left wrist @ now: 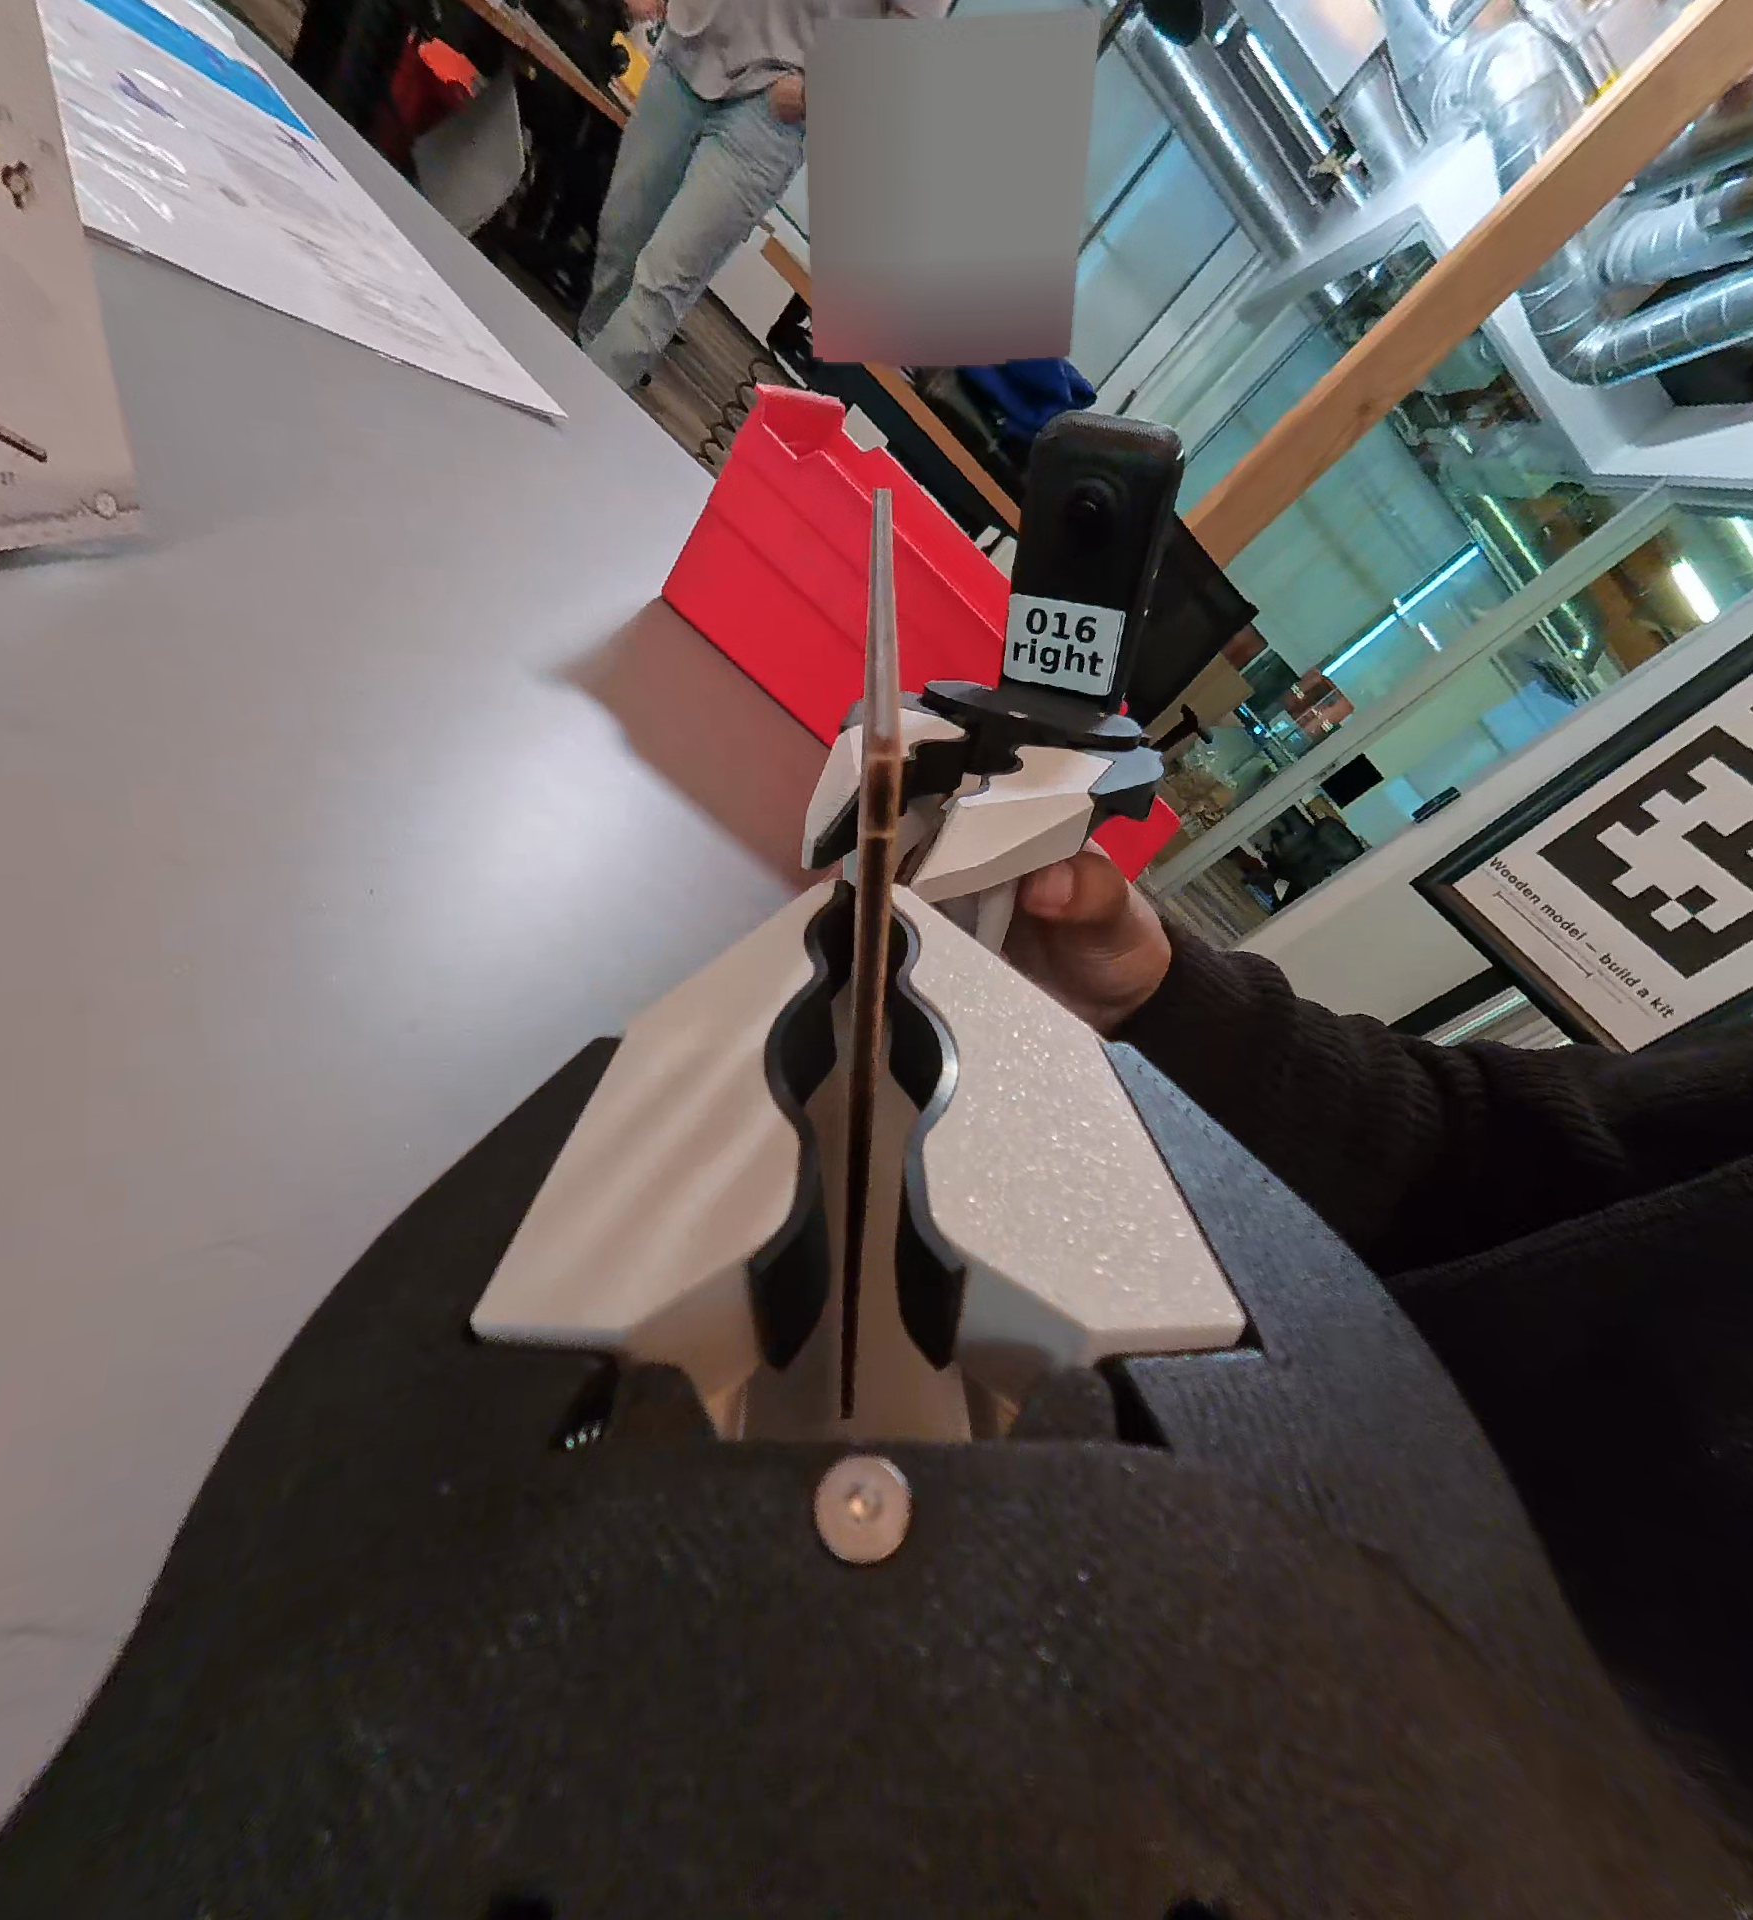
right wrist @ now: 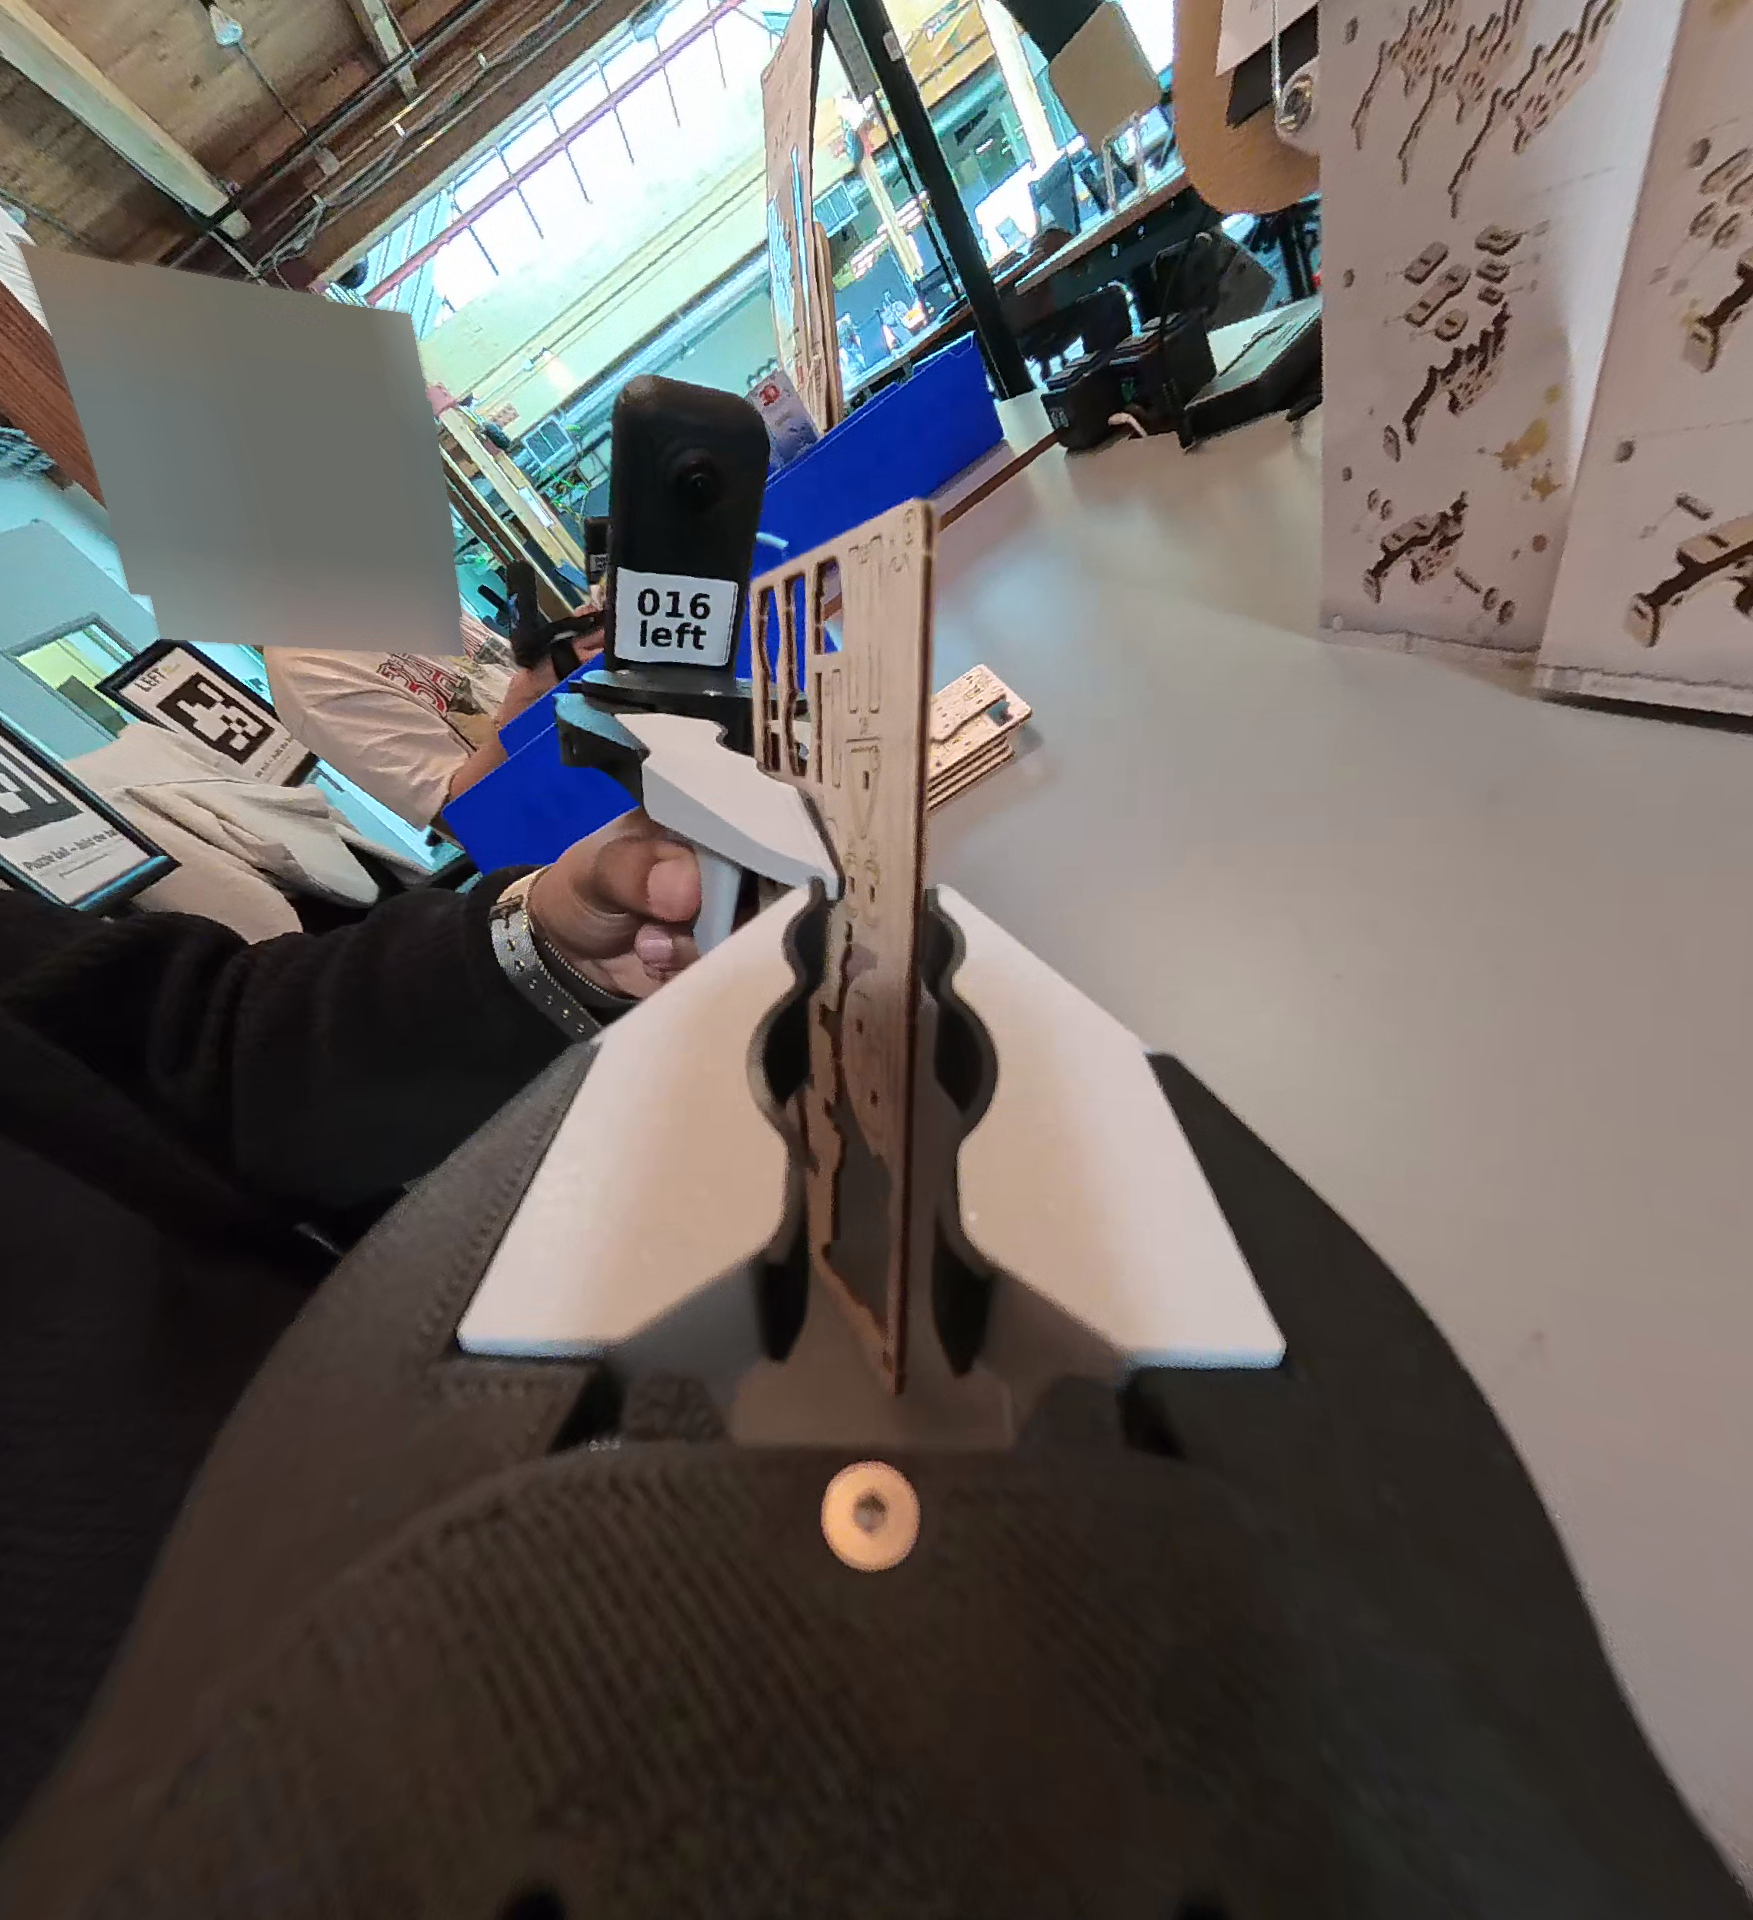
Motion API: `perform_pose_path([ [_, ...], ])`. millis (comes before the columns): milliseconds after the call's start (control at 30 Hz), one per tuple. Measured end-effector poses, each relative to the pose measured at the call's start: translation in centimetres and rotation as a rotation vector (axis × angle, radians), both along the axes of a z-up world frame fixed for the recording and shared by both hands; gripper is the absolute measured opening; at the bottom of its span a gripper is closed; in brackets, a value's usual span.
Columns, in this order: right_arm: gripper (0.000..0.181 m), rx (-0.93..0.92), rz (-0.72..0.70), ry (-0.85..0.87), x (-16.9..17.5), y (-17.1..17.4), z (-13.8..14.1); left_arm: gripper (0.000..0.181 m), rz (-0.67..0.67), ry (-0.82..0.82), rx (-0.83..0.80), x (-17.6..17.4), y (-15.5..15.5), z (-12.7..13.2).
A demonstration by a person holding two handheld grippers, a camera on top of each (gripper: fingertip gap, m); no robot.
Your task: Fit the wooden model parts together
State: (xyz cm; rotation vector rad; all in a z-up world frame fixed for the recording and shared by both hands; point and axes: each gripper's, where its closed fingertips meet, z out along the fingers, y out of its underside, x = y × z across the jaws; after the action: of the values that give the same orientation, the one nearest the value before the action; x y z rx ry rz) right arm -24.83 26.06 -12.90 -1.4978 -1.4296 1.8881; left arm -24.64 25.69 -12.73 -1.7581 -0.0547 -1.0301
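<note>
A thin laser-cut wooden sheet (right wrist: 877,727) with several part outlines stands upright above the grey table (right wrist: 1371,1039). In the left wrist view the wooden sheet (left wrist: 877,665) shows edge-on. My left gripper (left wrist: 867,909) is shut on its near end. My right gripper (right wrist: 872,904) is shut on the opposite end. Each gripper also shows from the other's camera: the right gripper (left wrist: 893,821) pinches the sheet farther off, and the left gripper (right wrist: 820,852) meets it from the left side. Both grippers face each other.
A red bin (left wrist: 799,582) stands behind the sheet. A blue bin (right wrist: 872,468) and a small stack of wooden sheets (right wrist: 976,727) lie farther back. Instruction pages (left wrist: 259,197) lie on the table and others (right wrist: 1474,312) stand at the right. A person (left wrist: 695,187) stands beyond the table. My left and right fingertips are right by each other.
</note>
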Motion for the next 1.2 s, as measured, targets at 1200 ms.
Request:
perform_pose_path([
  [1200, 0.007, -0.012, 0.002, -0.040, 0.01, 0.34, -0.47, 0.000, -0.032, -0.069, -0.010, 0.36, -0.06, -0.62],
])
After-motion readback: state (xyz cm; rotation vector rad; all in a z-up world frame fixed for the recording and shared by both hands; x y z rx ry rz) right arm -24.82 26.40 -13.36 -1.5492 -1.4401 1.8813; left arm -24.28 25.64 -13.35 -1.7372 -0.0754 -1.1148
